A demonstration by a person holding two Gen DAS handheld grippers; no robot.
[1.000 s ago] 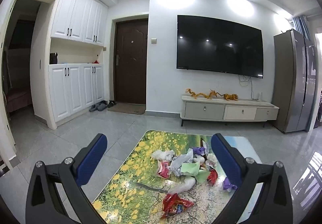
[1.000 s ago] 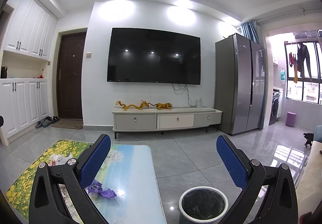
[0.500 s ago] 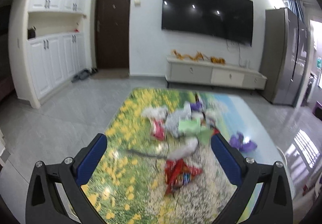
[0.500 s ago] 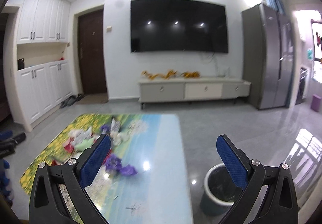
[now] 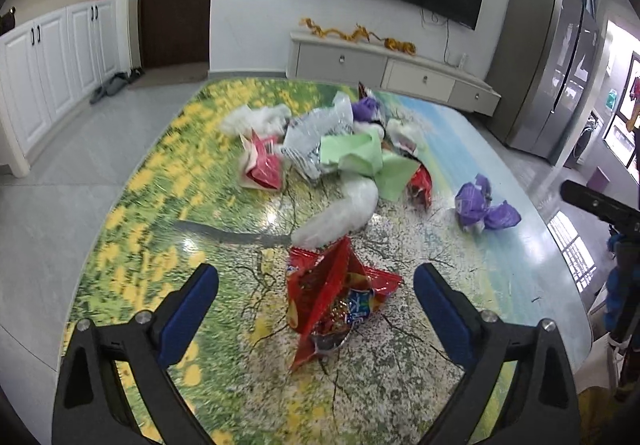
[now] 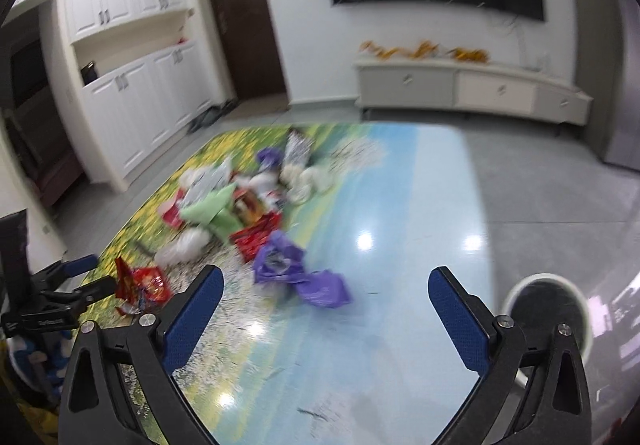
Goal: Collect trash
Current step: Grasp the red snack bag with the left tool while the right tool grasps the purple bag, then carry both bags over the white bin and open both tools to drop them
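Left gripper [image 5: 316, 287] spread wide, jaws starting to close, nothing pinched; crumpled red foil snack bag [image 5: 334, 299] lay on table directly ahead between fingers, long axis near-to-far. Right gripper [image 6: 326, 303] spread, empty; purple plastic wrapper [image 6: 298, 273] just beyond it.

red snack bag [image 5: 338, 295], purple wrapper [image 5: 482, 205]

The near end of the table [image 5: 500, 329] lay bare around the red snack bag [image 5: 336, 301], giving open approach from either side. Behind it the heaped wrappers [image 5: 340, 149] crowded the middle — no gap between them. The purple bag [image 6: 296, 273] lay apart on clear tabletop, the bin [image 6: 548, 309] just off the table's edge.
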